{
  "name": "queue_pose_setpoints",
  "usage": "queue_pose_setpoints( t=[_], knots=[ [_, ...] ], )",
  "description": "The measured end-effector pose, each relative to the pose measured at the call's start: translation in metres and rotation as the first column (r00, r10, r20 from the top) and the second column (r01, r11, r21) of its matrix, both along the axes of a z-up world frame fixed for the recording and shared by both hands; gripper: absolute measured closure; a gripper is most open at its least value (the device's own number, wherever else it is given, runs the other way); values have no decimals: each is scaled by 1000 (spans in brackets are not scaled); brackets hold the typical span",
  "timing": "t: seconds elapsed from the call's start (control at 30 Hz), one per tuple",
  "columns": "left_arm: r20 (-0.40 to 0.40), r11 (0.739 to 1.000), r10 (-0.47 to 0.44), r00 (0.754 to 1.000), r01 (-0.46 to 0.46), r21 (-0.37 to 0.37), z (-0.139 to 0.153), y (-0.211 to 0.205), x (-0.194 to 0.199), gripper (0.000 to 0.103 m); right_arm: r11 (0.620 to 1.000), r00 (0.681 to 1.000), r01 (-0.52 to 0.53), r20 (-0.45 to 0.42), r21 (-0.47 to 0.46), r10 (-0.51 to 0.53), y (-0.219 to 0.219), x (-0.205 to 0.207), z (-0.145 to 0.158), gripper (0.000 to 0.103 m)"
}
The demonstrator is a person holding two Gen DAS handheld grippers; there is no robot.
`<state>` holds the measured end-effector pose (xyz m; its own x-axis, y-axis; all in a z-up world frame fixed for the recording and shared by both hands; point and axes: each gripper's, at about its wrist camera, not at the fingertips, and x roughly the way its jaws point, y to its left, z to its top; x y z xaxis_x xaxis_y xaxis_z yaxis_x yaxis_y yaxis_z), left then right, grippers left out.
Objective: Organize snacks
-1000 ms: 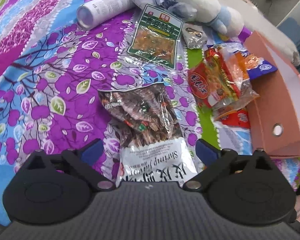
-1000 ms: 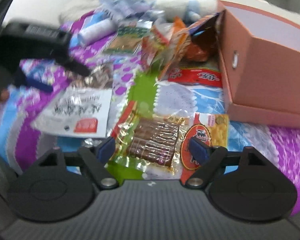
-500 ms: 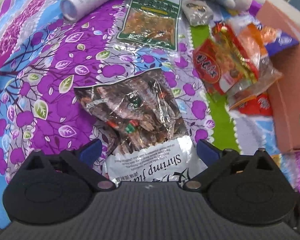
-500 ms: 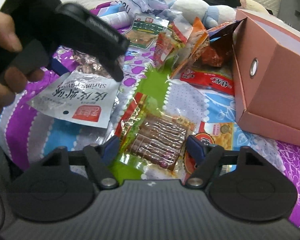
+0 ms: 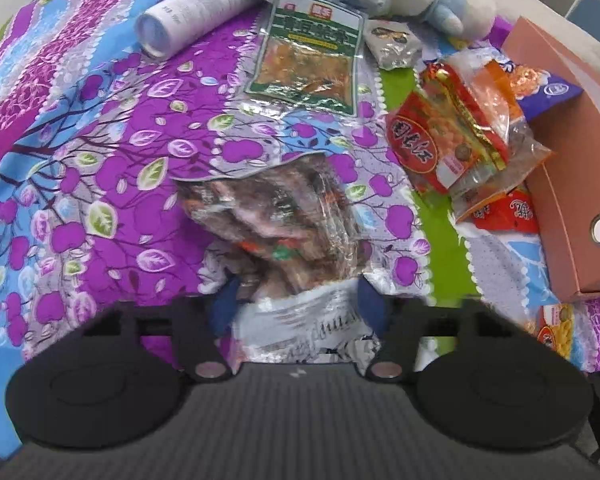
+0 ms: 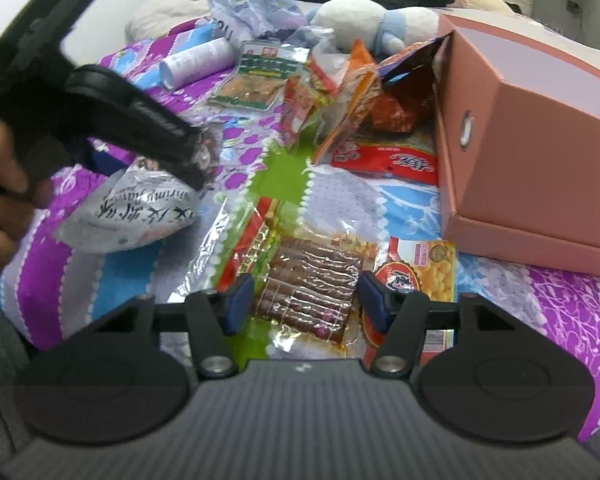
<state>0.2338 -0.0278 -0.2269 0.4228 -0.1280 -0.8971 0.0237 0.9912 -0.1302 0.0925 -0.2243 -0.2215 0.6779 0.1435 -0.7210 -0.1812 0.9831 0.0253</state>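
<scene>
Step in hand: pick-up of one snack from the spread; by my reading the grasp is made and the lift is just starting.
Left gripper (image 5: 296, 304): fingers closed on the crumpled silver-and-clear shrimp snack bag (image 5: 284, 232), pinched at its printed white end; the bag bunches up between the blue pads.
Shrimp bag, position: on the purple leaf-patterned bedspread (image 5: 100, 152), left of the snack pile; in the right wrist view its silver end (image 6: 136, 208) looks partly raised off the cloth.
Right gripper (image 6: 304, 300): fingers spread wide, gripping nothing, poised over the clear packet of brown meat sticks (image 6: 308, 280).
Destination, judged: pink cardboard box (image 6: 532, 152), lying on its side, well apart from the shrimp bag, with red and orange packets (image 5: 452, 136) crowded at its mouth.
Next move calls for: a firm hold on slippery film, a clean lift, and a carry rightward over the pile.
Other items: white cylindrical bottle (image 5: 192, 20); green-labelled flat pouch (image 5: 312, 48).
</scene>
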Motion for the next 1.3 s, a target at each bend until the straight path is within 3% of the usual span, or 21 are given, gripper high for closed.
queue_pose_setpoints(
  t=[0.07, 0.1, 0.23, 0.53, 0.67, 0.7, 0.77, 1.03, 1.13, 1.3],
  knots=[
    [-2, 1000, 3, 1000, -3, -15, 3, 4, -3, 51, 1000, 1000, 13, 1, 6, -13, -3, 0, 2, 45],
    [-2, 1000, 5, 1000, -5, -19, 4, 6, -4, 58, 1000, 1000, 21, 0, 14, -21, -4, 0, 3, 45],
    [2, 999, 5, 1000, -5, -48, 10, 10, -10, 64, 999, 999, 35, -1, 19, -35, -6, 0, 7, 47],
    [8, 993, -22, 1000, 23, -119, 22, 11, -31, 67, 998, 999, 45, 10, 41, -46, -8, -1, 15, 48],
    [20, 990, -43, 999, 45, -133, 28, 9, -41, 68, 991, 997, 83, -1, 105, -83, -17, -5, 10, 49],
    [23, 989, -47, 999, 50, -139, 30, 9, -43, 68, 986, 994, 105, -8, 127, -105, -21, -7, 9, 44],
    [27, 985, -62, 998, 65, -160, 34, 8, -45, 68, 973, 988, 155, -15, 170, -155, -32, -13, 10, 36],
    [27, 971, -152, 988, 155, -182, 30, -17, -46, 68, 887, 938, 343, -55, 310, -343, -86, -26, 5, 35],
    [12, 972, -176, 984, 175, -157, 19, -27, -44, 68, 849, 938, 347, -139, 399, -318, -99, -21, -10, 33],
    [-11, 974, -183, 983, 180, -140, 4, -31, -40, 68, 804, 962, 273, -156, 528, -224, -97, -15, -13, 37]
  ],
)
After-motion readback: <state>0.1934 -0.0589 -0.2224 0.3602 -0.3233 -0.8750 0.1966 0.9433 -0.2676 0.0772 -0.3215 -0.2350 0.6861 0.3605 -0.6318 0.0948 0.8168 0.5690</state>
